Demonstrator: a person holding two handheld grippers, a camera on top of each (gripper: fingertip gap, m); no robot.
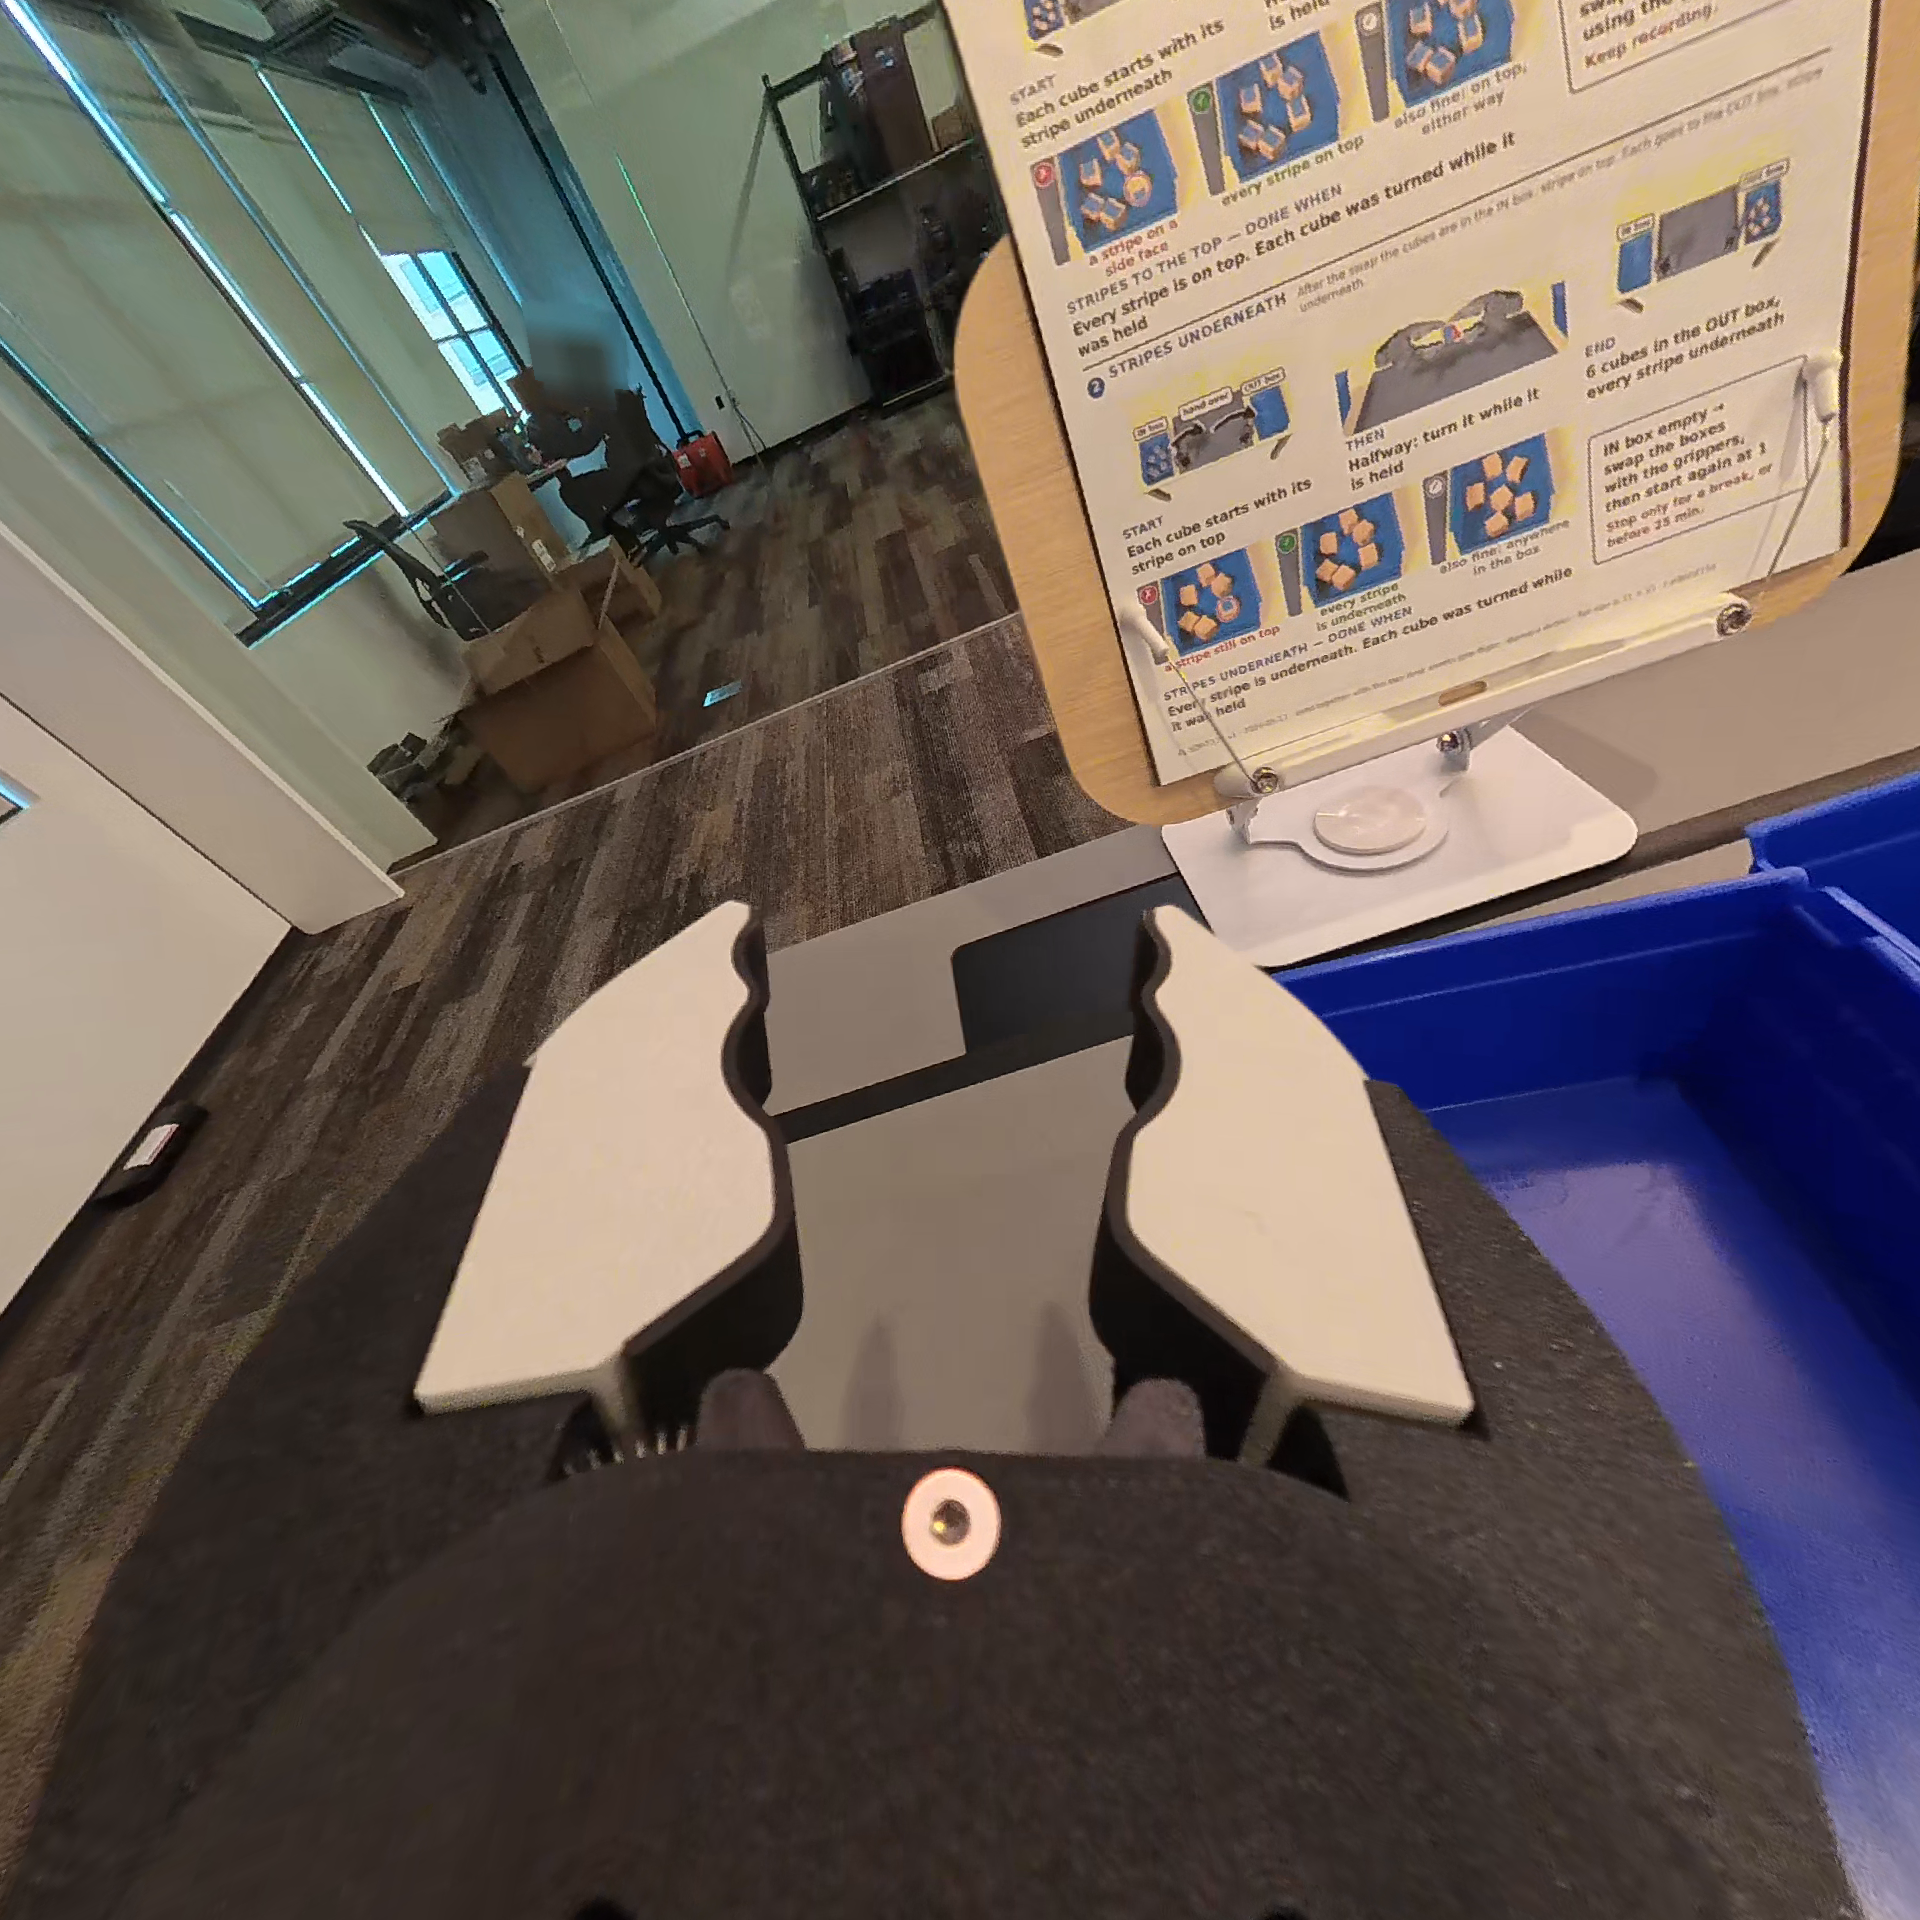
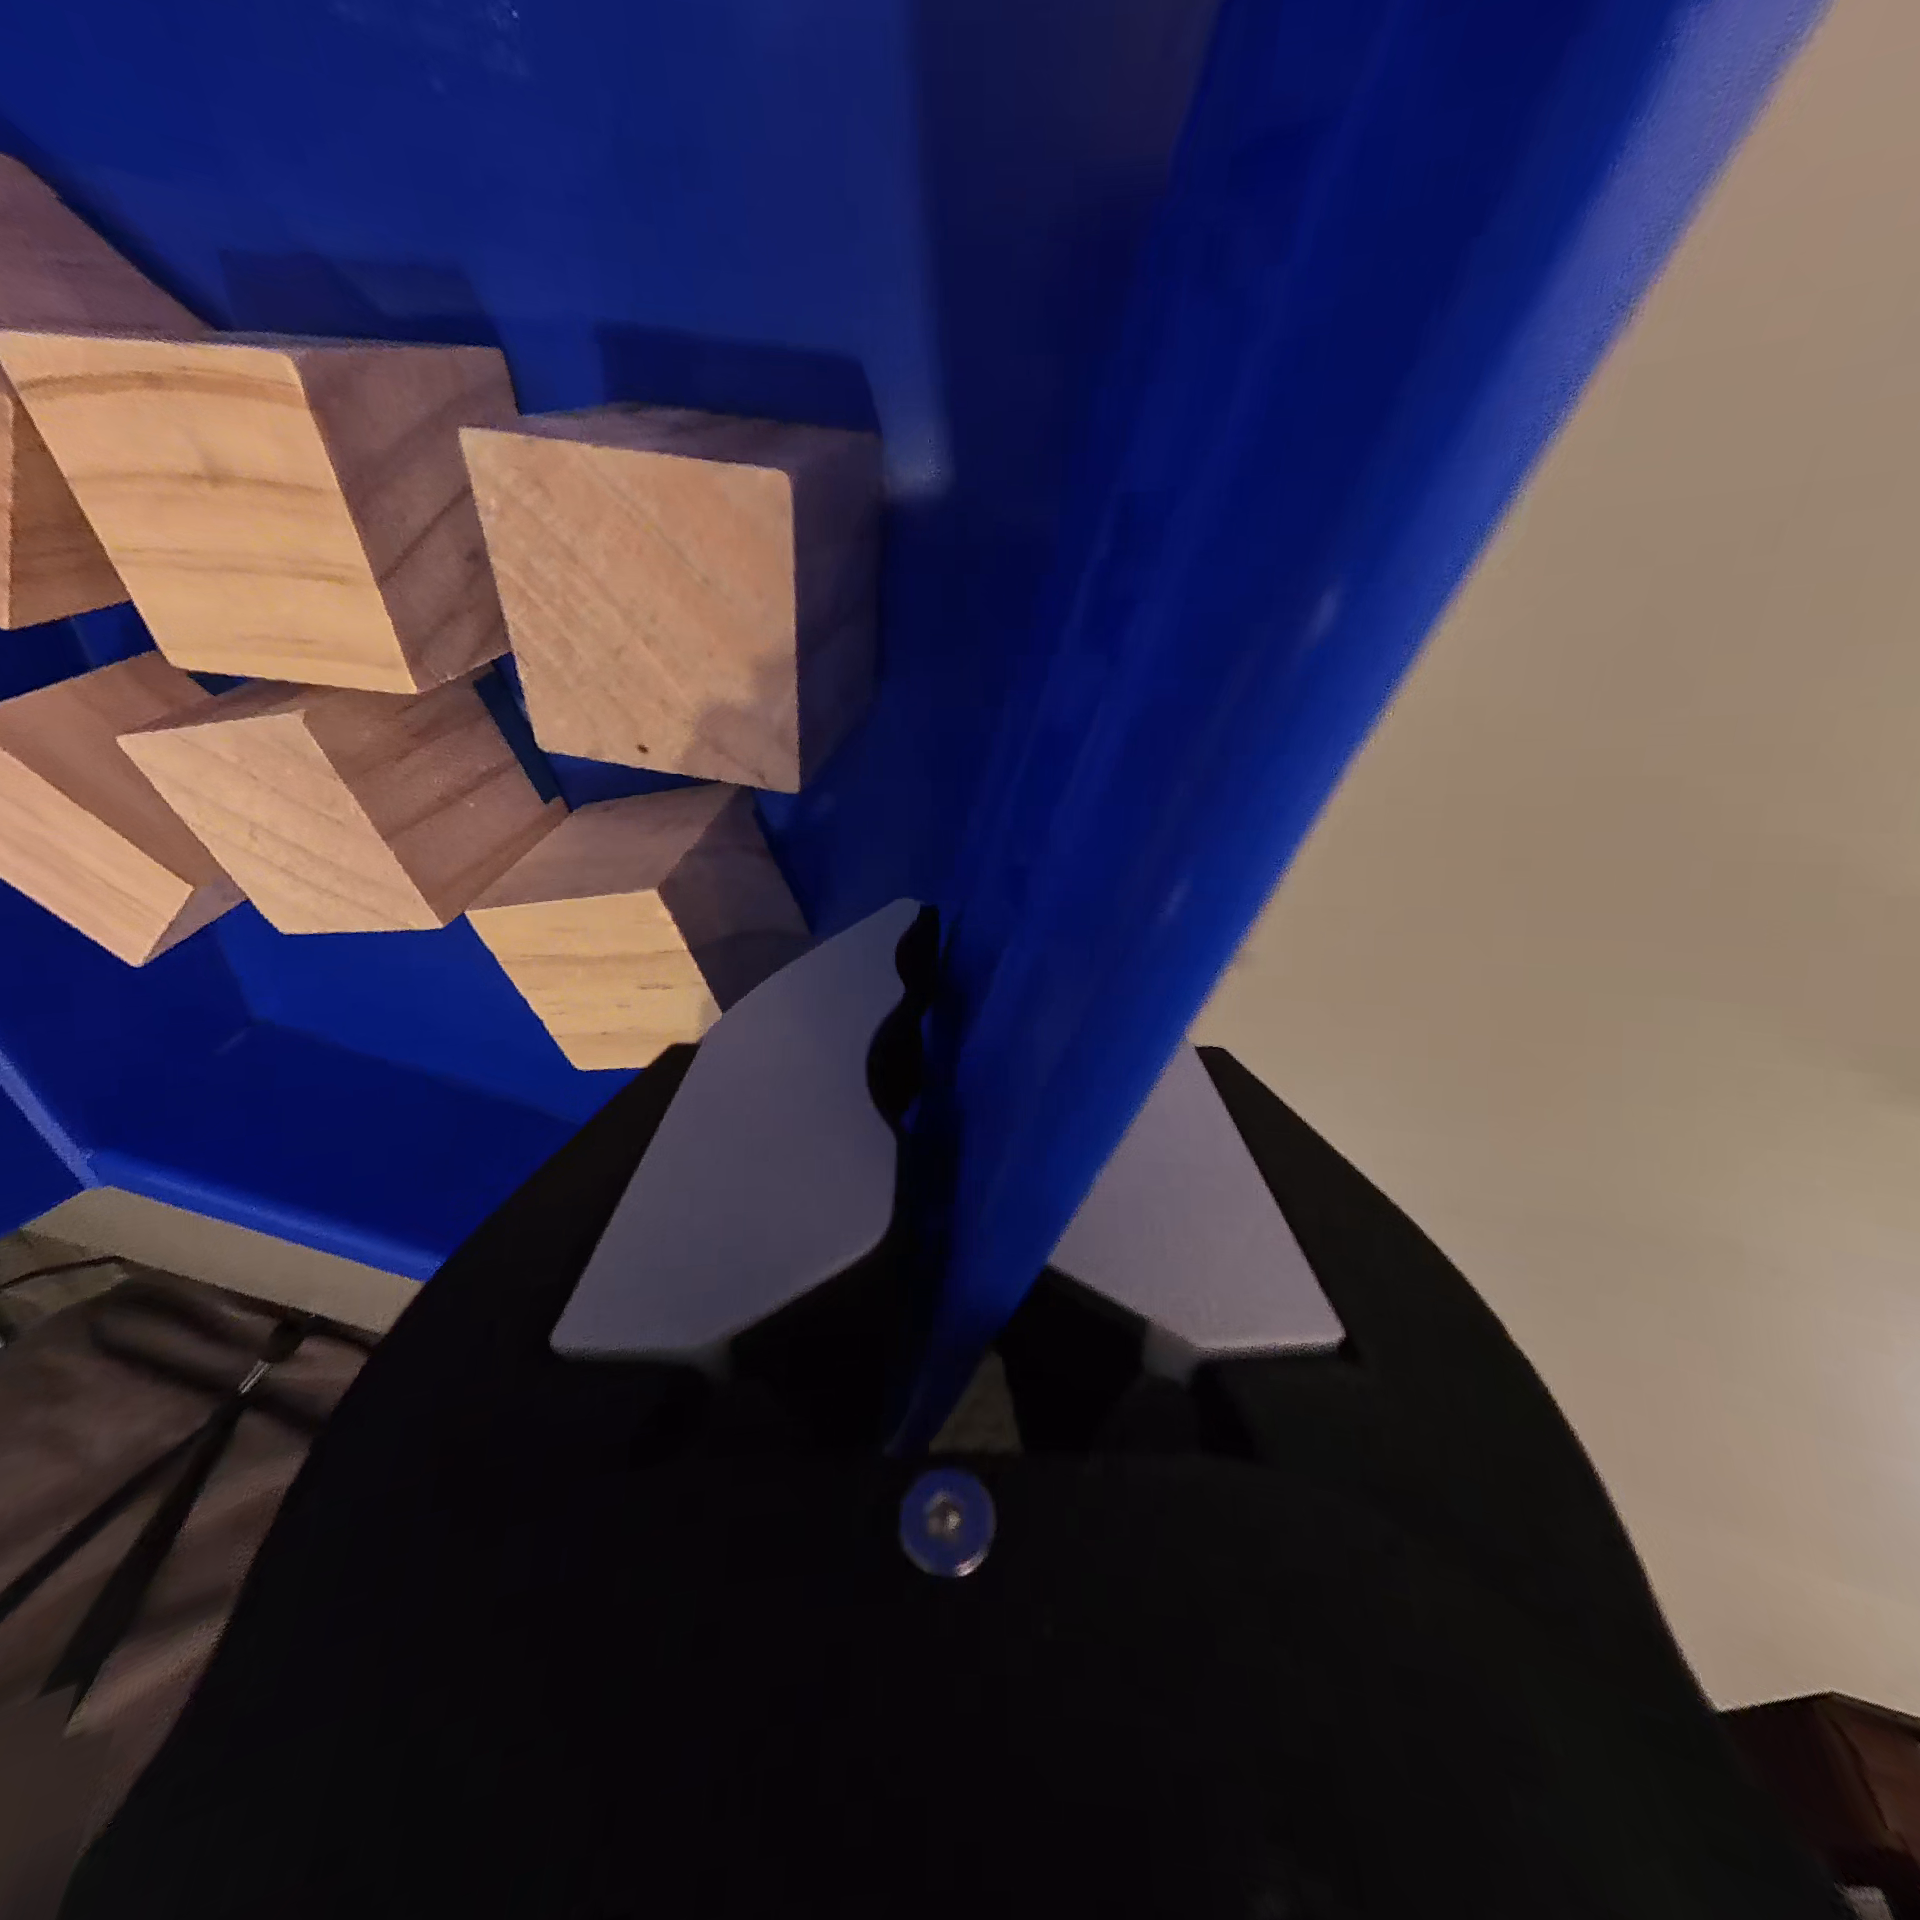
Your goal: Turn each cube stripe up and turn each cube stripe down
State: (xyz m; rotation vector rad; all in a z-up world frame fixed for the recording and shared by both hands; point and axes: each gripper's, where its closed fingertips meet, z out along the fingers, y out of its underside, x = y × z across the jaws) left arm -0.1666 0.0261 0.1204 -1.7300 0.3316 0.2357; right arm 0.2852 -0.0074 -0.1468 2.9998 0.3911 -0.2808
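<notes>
Left wrist view shows the left tongs point(image 1: 951, 997) released, their two pale grey fingers point(image 1: 623, 1143) spread wide with nothing between them but the grey desk point(image 1: 862, 1008) and a dark mat point(image 1: 1039, 997) lying on it. Just to the right of these tongs sits a deep blue plastic bin point(image 1: 1558, 1039), its visible floor bare, with the corner of a second blue bin point(image 1: 1849, 842) behind it. Farther back on the desk stands a white document stand point(image 1: 1403, 821) with a wooden backboard, carrying a printed instruction sheet point(image 1: 1403, 364). Beyond the desk edge lie patterned brown carpet point(image 1: 623, 883), cardboard boxes point(image 1: 561, 665), office chairs and tall windows. Right wrist view shows the right tongs point(image 2: 940, 997) clenched on the side wall point(image 2: 1143, 727) of a blue plastic bin: the left finger point(image 2: 769, 1164) lies inside the bin with its dark pad against the wall, and the other finger point(image 2: 1195, 1226) sits outside, largely hidden behind the blue plastic. Inside this bin, left of the gripped wall, a cluster of plain wooden cubes point(image 2: 644, 592) lies close together on the blue floor, several touching; no stripe shows on the faces in sight. The nearest cube point(image 2: 592, 966) sits just beside the left fingertip. A beige surface point(image 2: 1610, 935) fills the right side.
</notes>
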